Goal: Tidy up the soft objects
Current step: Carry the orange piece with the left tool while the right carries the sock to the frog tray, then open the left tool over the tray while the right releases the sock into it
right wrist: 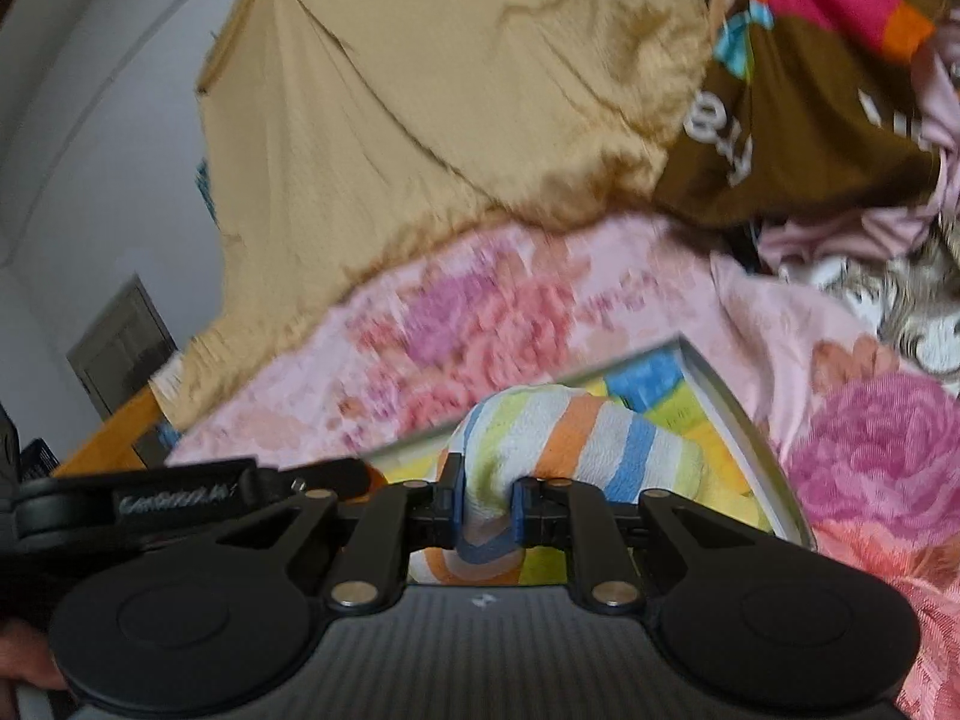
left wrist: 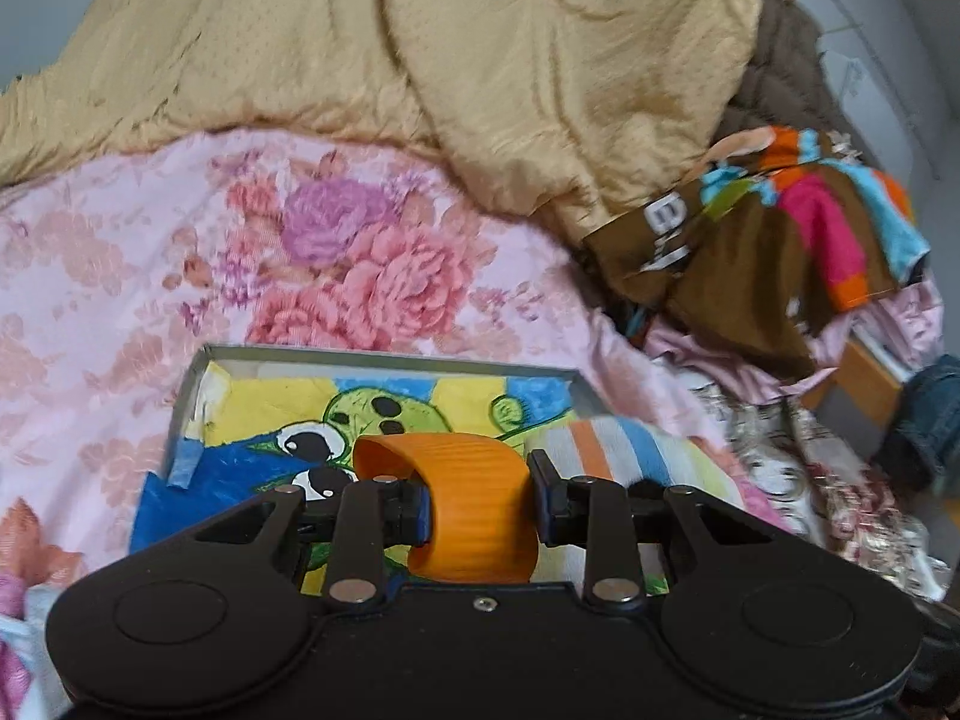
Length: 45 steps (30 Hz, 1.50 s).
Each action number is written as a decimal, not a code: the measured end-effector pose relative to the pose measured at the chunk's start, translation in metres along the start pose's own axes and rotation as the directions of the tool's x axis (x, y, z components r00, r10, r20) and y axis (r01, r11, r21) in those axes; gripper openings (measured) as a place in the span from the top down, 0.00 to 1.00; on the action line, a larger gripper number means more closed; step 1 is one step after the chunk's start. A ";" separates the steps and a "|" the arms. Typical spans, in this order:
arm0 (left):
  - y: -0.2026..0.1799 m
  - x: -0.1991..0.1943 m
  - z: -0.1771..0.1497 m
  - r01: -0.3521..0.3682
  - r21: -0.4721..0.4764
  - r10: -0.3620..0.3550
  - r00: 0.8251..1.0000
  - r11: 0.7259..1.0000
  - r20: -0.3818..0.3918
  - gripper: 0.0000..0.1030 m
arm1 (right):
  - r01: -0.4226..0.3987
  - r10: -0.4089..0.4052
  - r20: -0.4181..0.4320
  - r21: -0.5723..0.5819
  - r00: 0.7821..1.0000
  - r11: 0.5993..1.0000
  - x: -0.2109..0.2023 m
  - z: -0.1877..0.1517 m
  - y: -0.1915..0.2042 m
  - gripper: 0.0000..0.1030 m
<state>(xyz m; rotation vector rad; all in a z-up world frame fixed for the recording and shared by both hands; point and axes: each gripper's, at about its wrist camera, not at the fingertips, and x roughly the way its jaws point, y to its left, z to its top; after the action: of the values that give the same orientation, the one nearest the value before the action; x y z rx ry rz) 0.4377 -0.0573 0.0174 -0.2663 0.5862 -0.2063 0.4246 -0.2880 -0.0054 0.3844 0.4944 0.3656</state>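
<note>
Tongs first: my left tongs (left wrist: 480, 504) are clamped on an orange curved band (left wrist: 468, 504), a ribbed strip bent into an arch that sticks up and forward between the pads. My right tongs (right wrist: 487, 507) are closed on a striped towel (right wrist: 576, 450), rolled or bunched, with bands of white, orange, blue and pale yellow-green; the cloth is pinched tight between the pads and bulges out ahead of them.

Both held things hang over a shallow box (left wrist: 384, 354) with a grey rim, lying on a pink flowered bedspread (left wrist: 180, 252). I see a cartoon picture (left wrist: 336, 420) lining the box bottom, yellow, blue and green with big black-and-white eyes. From the left wrist view the towel shows just right of the orange band, over the right part of the box; whether it touches the bottom I cannot tell.

Behind the box a tan quilt (left wrist: 480, 48) is heaped across the bed. To its right lies a brown garment (left wrist: 738, 258) with pink, orange and light-blue stripes and white lettering, on a jumble of other cloth. In the right wrist view, which is blurred, my left tongs' black body shows at the left edge, just beside the right ones.
</note>
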 end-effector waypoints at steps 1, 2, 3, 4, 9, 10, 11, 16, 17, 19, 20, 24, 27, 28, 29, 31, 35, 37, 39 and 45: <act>-0.001 0.008 0.000 -0.008 0.001 0.008 1.000 1.000 -0.008 0.69 | -0.002 0.002 -0.009 0.018 1.000 1.000 0.003 0.000 -0.004 0.84; -0.001 0.015 -0.001 -0.014 0.003 0.014 1.000 1.000 -0.018 0.69 | -0.004 0.004 -0.017 0.038 1.000 0.999 0.007 0.000 -0.009 0.84; -0.002 0.020 -0.001 -0.017 0.004 0.017 1.000 1.000 -0.025 0.69 | -0.003 0.004 -0.025 0.050 1.000 0.999 0.009 -0.001 -0.012 0.84; -0.002 0.025 -0.002 -0.021 0.006 0.022 0.999 1.000 -0.035 0.69 | 0.003 0.000 -0.034 0.064 0.999 0.998 0.012 -0.001 -0.016 0.84; -0.003 0.046 -0.007 -0.058 0.011 0.059 0.994 0.998 -0.095 0.69 | 0.020 -0.009 -0.080 0.134 0.997 0.991 0.020 -0.003 -0.033 0.84; -0.003 0.049 -0.008 -0.065 0.011 0.066 0.992 0.998 -0.107 0.69 | 0.022 -0.010 -0.087 0.138 0.996 0.990 0.021 -0.003 -0.035 0.84; -0.003 0.051 -0.009 -0.071 0.012 0.072 0.991 0.997 -0.116 0.69 | 0.026 -0.014 -0.091 0.137 0.996 0.990 0.021 -0.003 -0.035 0.84; 0.000 0.061 -0.015 -0.101 0.009 0.102 0.980 0.995 -0.172 0.69 | 0.042 -0.025 -0.122 0.133 0.992 0.990 0.025 -0.005 -0.034 0.80; 0.001 0.063 -0.016 -0.105 0.005 0.105 0.978 0.994 -0.182 0.68 | 0.046 -0.028 -0.131 0.130 0.991 0.990 0.025 -0.006 -0.034 0.80; 0.003 0.065 -0.017 -0.115 -0.012 0.111 0.974 0.993 -0.197 0.68 | 0.052 -0.033 -0.144 0.127 0.989 0.991 0.027 -0.007 -0.033 0.79; 0.004 0.066 -0.018 -0.117 -0.018 0.111 0.973 0.993 -0.203 0.68 | 0.055 -0.036 -0.149 0.124 0.988 0.991 0.027 -0.008 -0.033 0.78; 0.007 0.065 -0.020 -0.126 -0.026 0.118 0.969 0.992 -0.216 0.65 | 0.065 -0.046 -0.162 0.116 0.986 0.991 0.028 -0.010 -0.032 0.73; 0.009 0.062 -0.020 -0.136 -0.038 0.125 0.969 0.990 -0.214 0.62 | 0.069 -0.051 -0.166 0.108 0.985 0.992 0.025 -0.010 -0.031 0.70; 0.011 0.061 -0.020 -0.141 -0.046 0.128 0.968 0.989 -0.215 0.62 | 0.072 -0.054 -0.167 0.104 0.984 0.992 0.024 -0.009 -0.031 0.69; 0.012 0.060 -0.020 -0.145 -0.056 0.130 0.968 0.988 -0.214 0.62 | 0.073 -0.055 -0.166 0.101 0.984 0.992 0.023 -0.009 -0.031 0.65; 0.014 0.056 -0.020 -0.151 -0.066 0.134 0.968 0.986 -0.213 0.59 | 0.073 -0.058 -0.165 0.091 0.985 0.993 0.019 -0.008 -0.029 0.59; 0.015 0.045 -0.021 -0.158 -0.069 0.143 0.972 0.985 -0.189 0.43 | 0.088 -0.080 -0.157 0.044 0.984 0.995 0.012 -0.008 -0.022 0.49; 0.014 0.037 -0.021 -0.159 -0.074 0.144 0.974 0.984 -0.174 0.43 | 0.098 -0.095 -0.148 0.015 0.984 0.995 0.007 -0.008 -0.017 0.47; 0.013 0.029 -0.021 -0.168 -0.070 0.155 0.975 0.983 -0.156 0.43 | 0.109 -0.110 -0.138 -0.013 0.984 0.994 0.002 -0.008 -0.013 0.43; 0.004 -0.005 -0.020 -0.202 -0.017 0.200 0.976 0.979 -0.081 0.36 | 0.119 -0.125 -0.084 -0.075 0.989 0.990 -0.018 -0.008 -0.001 0.31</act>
<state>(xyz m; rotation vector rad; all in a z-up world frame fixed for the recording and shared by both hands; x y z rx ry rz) 0.4228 -0.0557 0.0021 -0.2219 0.6906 -0.0136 0.4055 -0.2948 -0.0056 0.2692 0.5878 0.2811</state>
